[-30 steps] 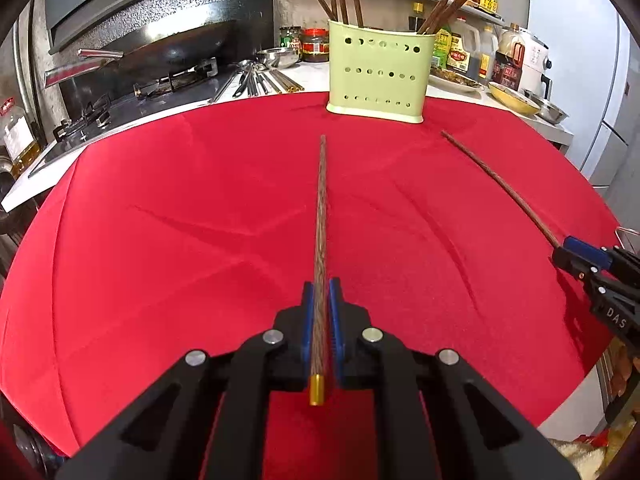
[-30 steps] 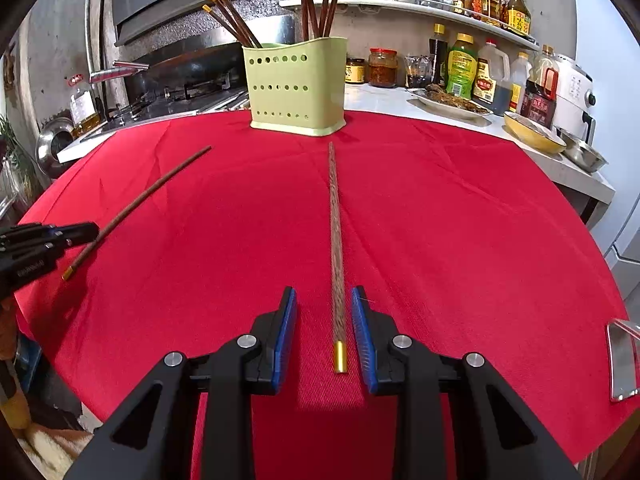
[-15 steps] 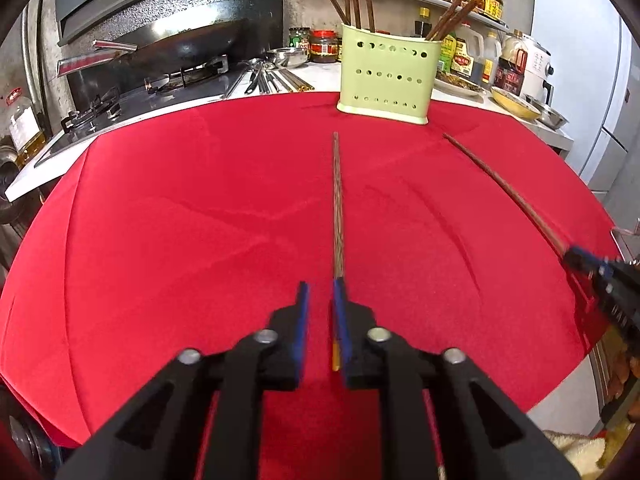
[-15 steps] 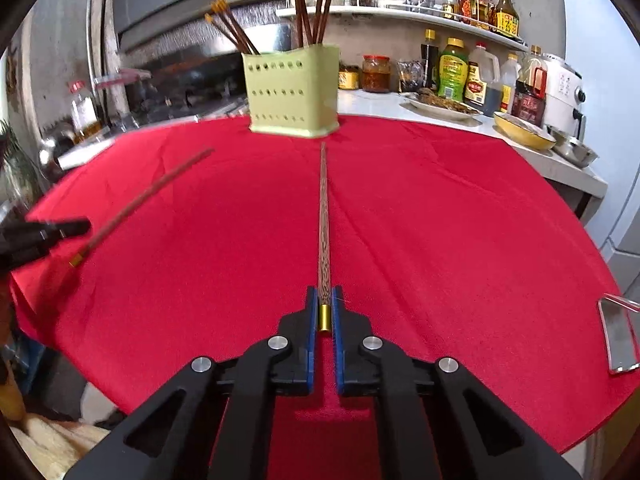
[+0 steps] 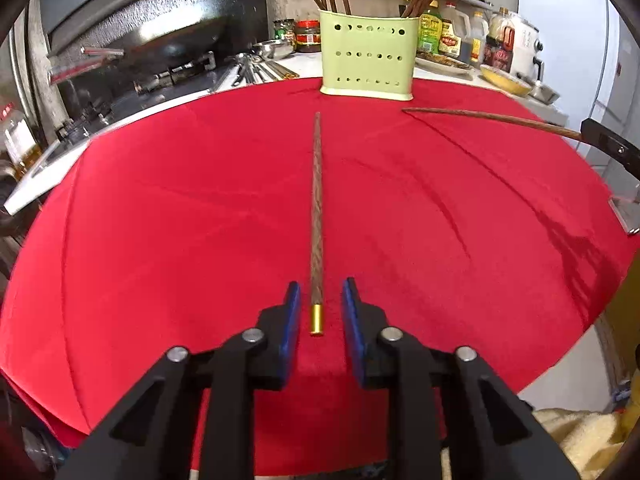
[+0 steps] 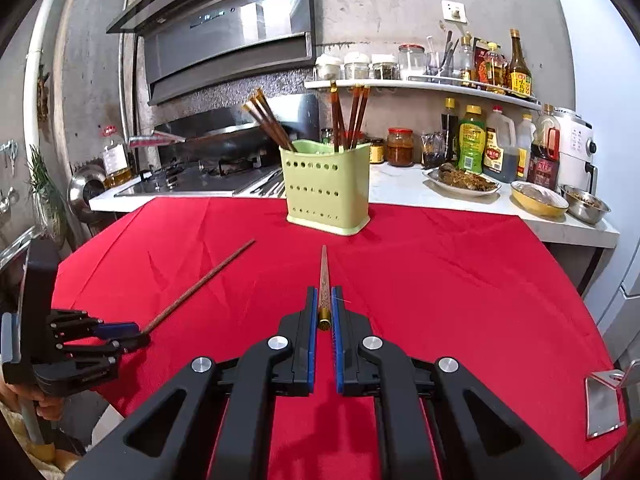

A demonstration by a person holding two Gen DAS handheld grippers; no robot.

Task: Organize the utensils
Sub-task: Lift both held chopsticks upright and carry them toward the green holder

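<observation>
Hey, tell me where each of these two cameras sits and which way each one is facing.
Left wrist: behind the open left tongs, low over the red cloth, facing the green holder; a chopstick lies flat between them.
Right wrist: behind the right tongs, raised, shut on a lifted chopstick, facing the same holder.
Shared: holder, cloth, both chopsticks; each view catches the other tongs.

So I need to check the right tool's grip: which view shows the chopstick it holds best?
Left wrist view: the chopstick shows full length, lifted off the cloth, entering the right tool. Right wrist view shows it foreshortened, only its gold end pinched between the pads.
</observation>
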